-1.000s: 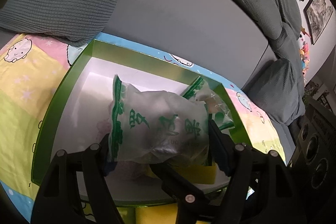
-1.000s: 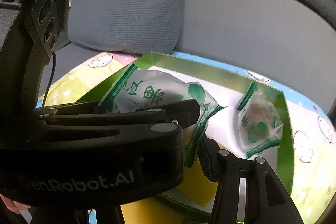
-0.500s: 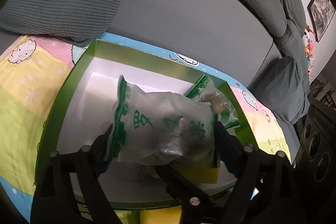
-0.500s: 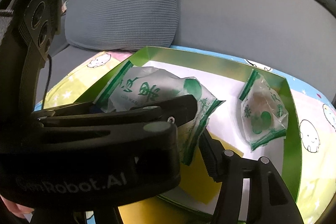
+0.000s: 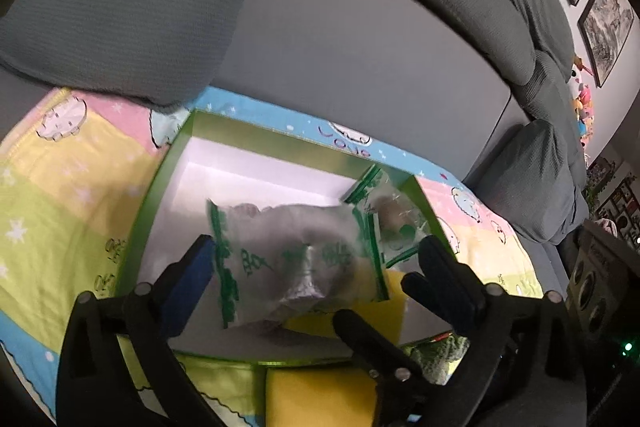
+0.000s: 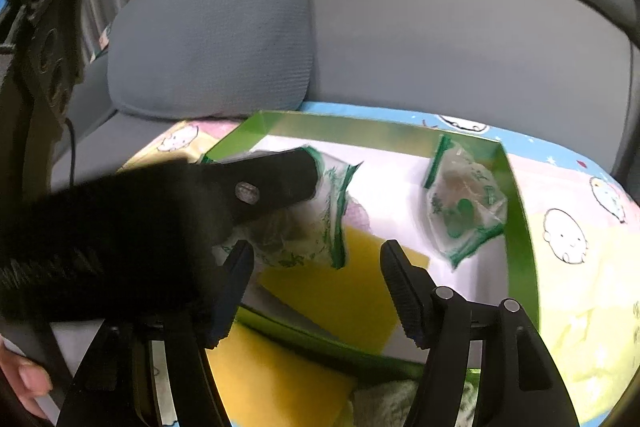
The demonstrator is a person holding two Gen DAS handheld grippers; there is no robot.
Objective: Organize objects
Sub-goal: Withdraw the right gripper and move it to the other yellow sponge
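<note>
Grey sofa (image 5: 360,39) rises behind the box; a grey cushion (image 6: 216,39) sits at the box's far left corner. Pastel cartoon cloth (image 5: 60,195) lies under the box. Green box (image 5: 152,211), white inside, is the landmark. Left gripper (image 5: 316,259) hangs over the box's near half, jaws wide and opening; large clear green-printed bag (image 5: 288,259) lies between them, neither pad pressing it. Right gripper (image 6: 316,275) is over the box's near edge, jaws opening, nothing gripped. Yellow sheet (image 6: 344,291) on the box floor, near side. Small bag (image 6: 460,203) rests in the box's far right corner.
</note>
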